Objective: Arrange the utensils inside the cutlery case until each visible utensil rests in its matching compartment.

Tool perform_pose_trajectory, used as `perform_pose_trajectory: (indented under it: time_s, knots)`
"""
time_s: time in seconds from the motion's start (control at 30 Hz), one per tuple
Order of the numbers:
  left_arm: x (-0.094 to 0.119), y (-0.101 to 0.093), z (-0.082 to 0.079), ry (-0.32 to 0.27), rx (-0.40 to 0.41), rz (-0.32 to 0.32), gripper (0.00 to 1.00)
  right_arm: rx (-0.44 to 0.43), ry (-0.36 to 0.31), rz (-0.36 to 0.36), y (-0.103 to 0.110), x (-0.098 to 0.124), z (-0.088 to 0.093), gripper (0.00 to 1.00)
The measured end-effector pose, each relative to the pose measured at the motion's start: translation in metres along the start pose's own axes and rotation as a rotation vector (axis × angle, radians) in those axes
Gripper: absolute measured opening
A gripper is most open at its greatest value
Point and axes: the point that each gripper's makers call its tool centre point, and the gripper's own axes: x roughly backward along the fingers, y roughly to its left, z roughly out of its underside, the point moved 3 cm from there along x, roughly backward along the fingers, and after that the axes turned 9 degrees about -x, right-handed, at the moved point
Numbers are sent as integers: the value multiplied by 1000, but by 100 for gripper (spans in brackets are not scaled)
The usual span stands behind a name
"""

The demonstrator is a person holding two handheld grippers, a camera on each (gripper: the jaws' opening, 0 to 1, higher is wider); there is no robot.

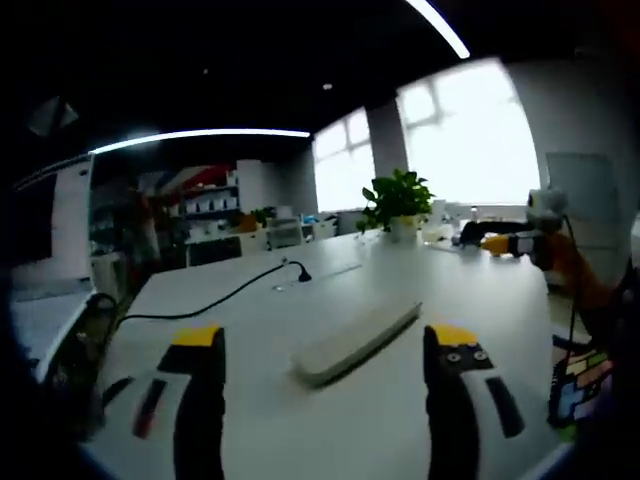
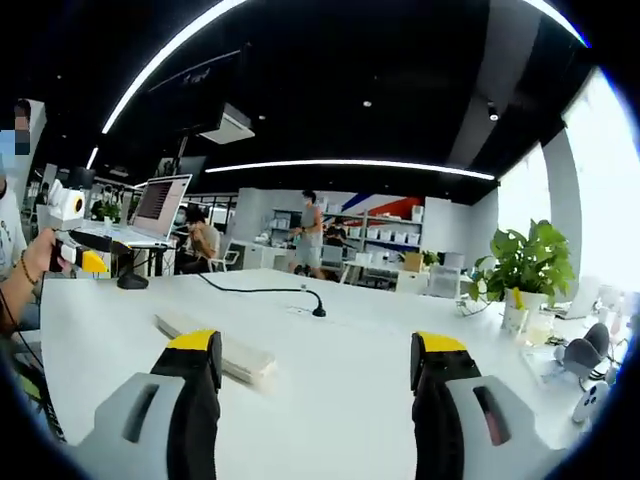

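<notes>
Long white table (image 1: pixel 400 270): pale closed oblong cutlery case (image 1: pixel 355 340) lies at frame centre, contents hidden from me. Black cable (image 1: pixel 215 298) upper left, potted green plant (image 1: pixel 398 203) beyond. My left gripper (image 1: pixel 325 345) and right gripper (image 2: pixel 318 350): jaws wide apart, empty.

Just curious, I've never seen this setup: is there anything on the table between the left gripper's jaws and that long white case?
No. In the left gripper view, only bare table lies between the open left gripper and the case.
</notes>
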Motion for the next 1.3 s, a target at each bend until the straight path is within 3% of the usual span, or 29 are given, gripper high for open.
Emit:
perform_pose_trajectory:
  time_s: [0.1, 0.2, 0.33, 0.53, 0.77, 0.9, 1.07, 1.3]
  knots:
    - [10, 7, -8, -25, 5, -48, 99, -2, 3, 19, -4, 12, 1, 87]
    - [19, 10, -10, -30, 16, -66, 100, 15, 5, 46, -8, 21, 0, 99]
    - [29, 10, -13, -45, 18, -88, 100, 29, -40, 71, -12, 31, -13, 99]
    - [45, 15, -19, -83, 17, -129, 100, 72, -25, 110, -10, 48, -17, 99]
    - [51, 11, -15, -51, -10, -138, 100, 44, -49, 170, -17, 63, -24, 97]
    - [54, 11, -18, -74, -8, -153, 100, 49, -67, 176, -19, 67, -26, 97]
    - [57, 10, -20, -93, 23, -146, 100, 36, -23, 185, -20, 68, -19, 96]
    - [59, 5, -24, -92, -29, -143, 100, 58, -16, 216, -23, 74, -19, 95]
